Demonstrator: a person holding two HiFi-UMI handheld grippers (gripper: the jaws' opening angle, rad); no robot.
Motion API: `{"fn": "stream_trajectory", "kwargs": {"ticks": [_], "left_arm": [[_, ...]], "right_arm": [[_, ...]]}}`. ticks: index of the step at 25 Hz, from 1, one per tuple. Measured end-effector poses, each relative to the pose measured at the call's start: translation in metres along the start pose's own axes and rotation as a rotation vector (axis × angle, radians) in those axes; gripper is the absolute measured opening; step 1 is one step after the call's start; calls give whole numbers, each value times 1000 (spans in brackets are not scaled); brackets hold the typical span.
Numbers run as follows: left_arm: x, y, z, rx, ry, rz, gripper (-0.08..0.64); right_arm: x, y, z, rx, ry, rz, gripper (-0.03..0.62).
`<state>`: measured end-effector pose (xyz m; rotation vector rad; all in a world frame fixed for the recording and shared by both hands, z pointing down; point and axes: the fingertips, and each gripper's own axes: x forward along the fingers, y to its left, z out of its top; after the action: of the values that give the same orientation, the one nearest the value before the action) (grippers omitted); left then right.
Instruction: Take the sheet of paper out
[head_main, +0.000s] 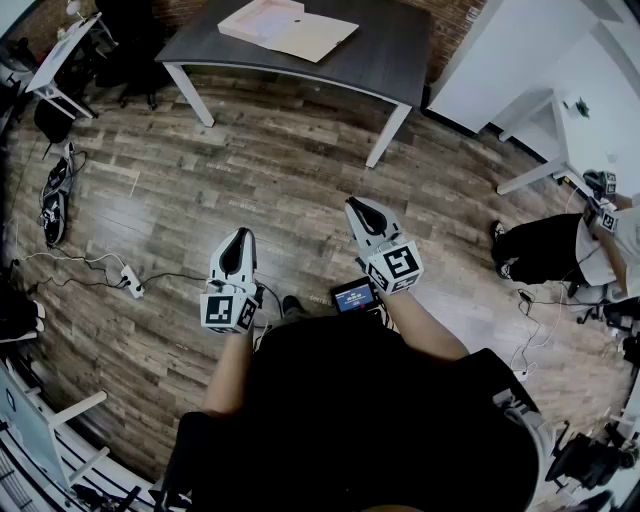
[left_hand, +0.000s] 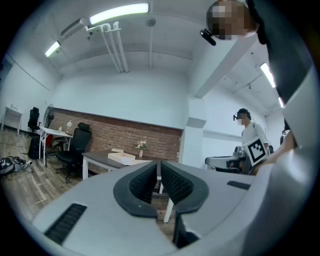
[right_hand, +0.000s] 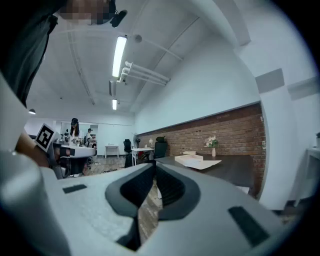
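Both are being held nearly shut and empty, left hand-held gripper (head_main: 238, 240) and right hand-held gripper (head_main: 358, 208); sheet of paper (head_main: 315, 38) lying well ahead on the worktop (head_main: 400, 50). Creasing is being risked by any sloppy pinch.

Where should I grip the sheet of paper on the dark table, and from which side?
Probably the edge of the sheet of paper that juts past the flat box, on its near side. Come level from the table front: it lies flat, so only that overhang lets the jaws straddle it.
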<state>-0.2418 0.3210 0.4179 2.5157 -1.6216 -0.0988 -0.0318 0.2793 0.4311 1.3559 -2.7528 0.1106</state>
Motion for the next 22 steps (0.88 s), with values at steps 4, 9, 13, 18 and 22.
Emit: {"fn": "stream_trajectory", "kwargs": {"ticks": [4, 9, 13, 18, 22], "left_arm": [[13, -29, 5, 17, -22, -2, 14], [15, -45, -3, 22, -15, 2, 14], [18, -56, -6, 23, -20, 19, 14], [24, -71, -6, 24, -18, 31, 14], [35, -84, -7, 18, -14, 43, 14]], "right_arm": [[-12, -17, -4, 5, -8, 30, 26], [-26, -31, 1, 27, -61, 9, 26], [-33, -42, 1, 28, -65, 25, 26], [-43, -53, 0, 43, -67, 59, 26], [-48, -65, 1, 51, -72, 80, 26]]}}
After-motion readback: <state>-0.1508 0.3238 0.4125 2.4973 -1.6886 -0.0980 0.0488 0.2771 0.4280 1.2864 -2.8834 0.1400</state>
